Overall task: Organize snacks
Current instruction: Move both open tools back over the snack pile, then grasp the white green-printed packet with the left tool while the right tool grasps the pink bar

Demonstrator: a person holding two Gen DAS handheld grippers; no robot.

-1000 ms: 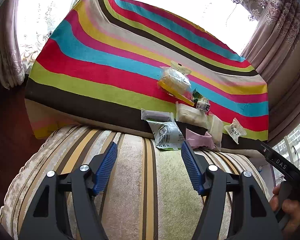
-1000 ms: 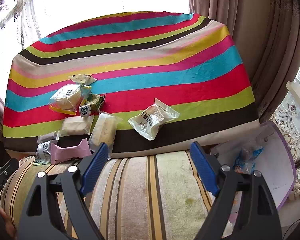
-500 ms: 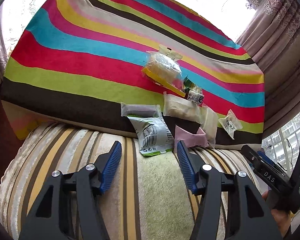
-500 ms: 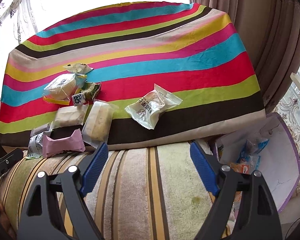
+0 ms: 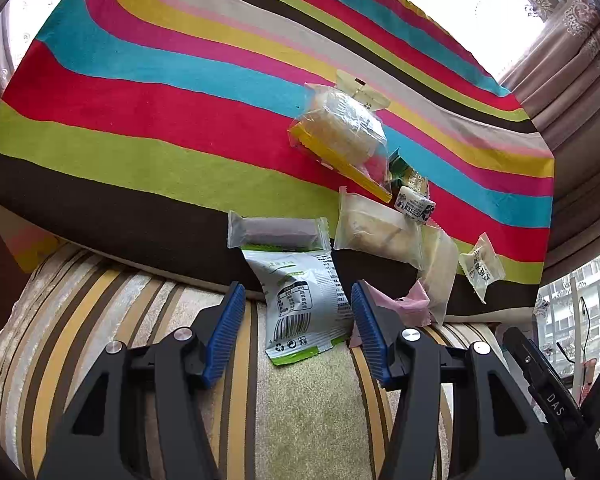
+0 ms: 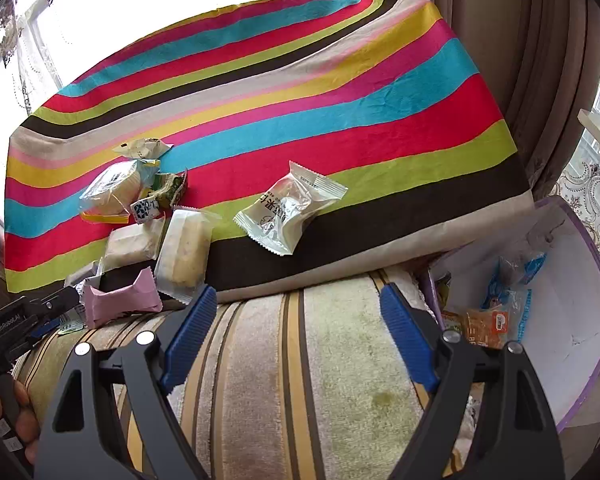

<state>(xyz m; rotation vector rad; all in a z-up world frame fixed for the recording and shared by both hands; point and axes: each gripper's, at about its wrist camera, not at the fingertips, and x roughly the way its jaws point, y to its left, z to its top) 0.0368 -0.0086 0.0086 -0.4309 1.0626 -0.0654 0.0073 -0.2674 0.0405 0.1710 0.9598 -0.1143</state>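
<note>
Snacks in crinkly wrappers, scattered over a tabletop (image 5: 140, 92) draped in a cloth of bright horizontal stripes, ahead of both tongs.

Left wrist view, left to right:
- Left tongs (image 5: 298, 330), black arms with blue ribbed pads, spread wide, gripping nothing.
- White-and-green foil packet with a barcode (image 5: 300, 300), right between the two pads, hanging off the tabletop edge onto the striped plush cushion (image 5: 100, 320) beneath the tongs; contact with either pad not clear.
- Clear wrapper with a grey bar inside (image 5: 278, 232), just beyond the tongs, its near edge overlapping the top of the foil packet.
- Pink paper-like wrapper (image 5: 404, 306), just beside the right pad and partly hidden behind it.
- Frosted pouch with a pale cake (image 5: 376, 232), ahead and right of the tongs.
- Clear bag with a round yellow-white pastry (image 5: 344, 132), farther ahead, resting on a yellow strip.
- Small white sachet with printed characters (image 5: 480, 266), far right of the tongs, apart from the rest.

Right wrist view, left to right:
- Same pile, ahead and left of the tongs: pink wrapper (image 6: 120, 298), long frosted pouch (image 6: 186, 252) just off the left pad.
- Right tongs (image 6: 296, 332), same blue pads, likewise spread wide and holding nothing, over the cushion (image 6: 300, 380).
- Clear white-printed packet with a round sweet (image 6: 290, 212), ahead of the tongs, lying alone across the green and brown stripes.
- White box with a purple rim (image 6: 580, 340), right of the tongs, below the tabletop edge, with blue and orange packets (image 6: 500, 312) inside.
</note>
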